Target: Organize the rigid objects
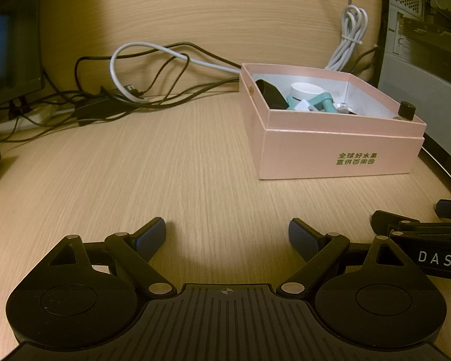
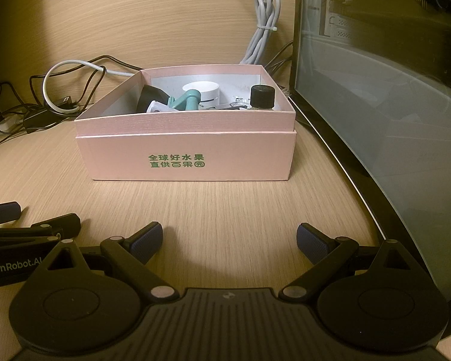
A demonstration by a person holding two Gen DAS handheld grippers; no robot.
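Both grippers' fingers spread wide and empty over the wooden table (image 1: 165, 165).
Small black-capped clear bottle (image 2: 262, 97) plain in the pink cardboard box (image 2: 189, 153) from right wrist; from left, barely its cap.

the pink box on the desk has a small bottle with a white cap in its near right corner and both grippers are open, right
Not quite: the small bottle has a black cap, as the right wrist view shows. It does stand in the near right corner of the pink box, and both the left gripper and right gripper are open.
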